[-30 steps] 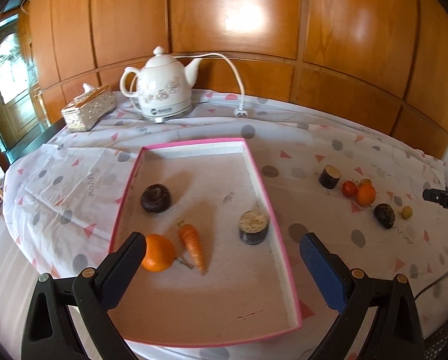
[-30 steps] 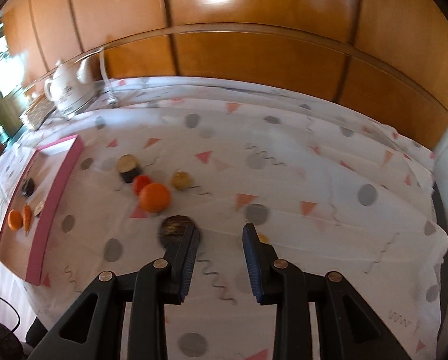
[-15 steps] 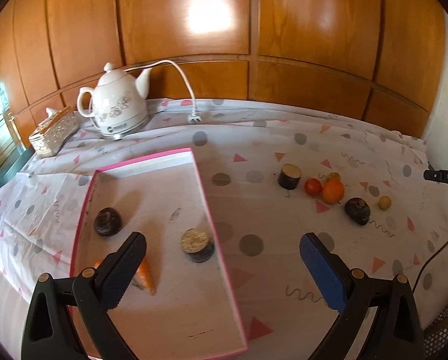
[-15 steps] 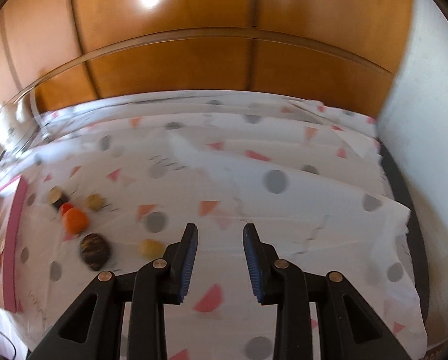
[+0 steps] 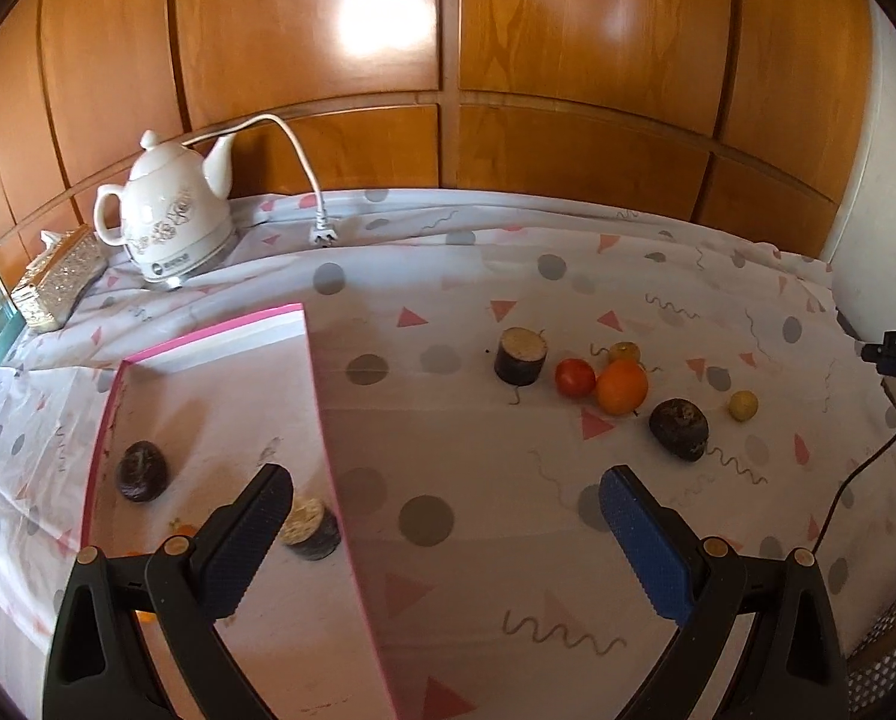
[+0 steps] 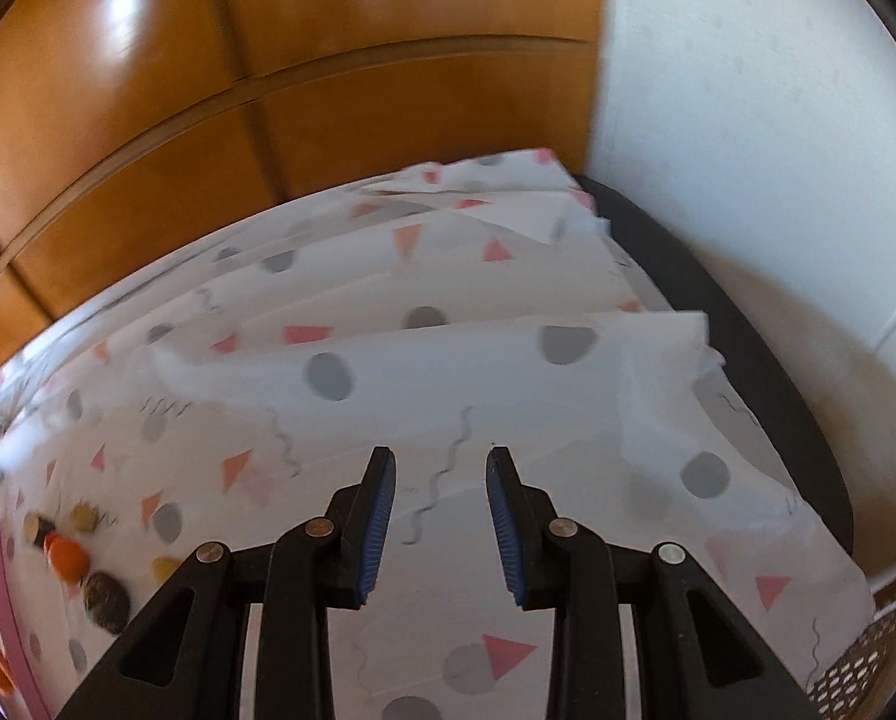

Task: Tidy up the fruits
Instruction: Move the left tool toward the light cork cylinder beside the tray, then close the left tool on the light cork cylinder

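A: Fruit count on cloth?
B: Six loose, right of tray: cut stub, tomato, orange, dark fruit, two small yellow.
A: In tray?
B: Dark fruit, second stub half hidden behind finger; something orange, mostly hidden.
A: Tongs?
B: Left tongs wide, empty, astride tray's pink edge. Right tongs narrow, empty, over bare cloth.
A: Surroundings?
B: Kettle, tissue box at back.

Home dining area: wood-panelled wall stood behind table under patterned tablecloth; white electric kettle and tissue box sat against that wall.
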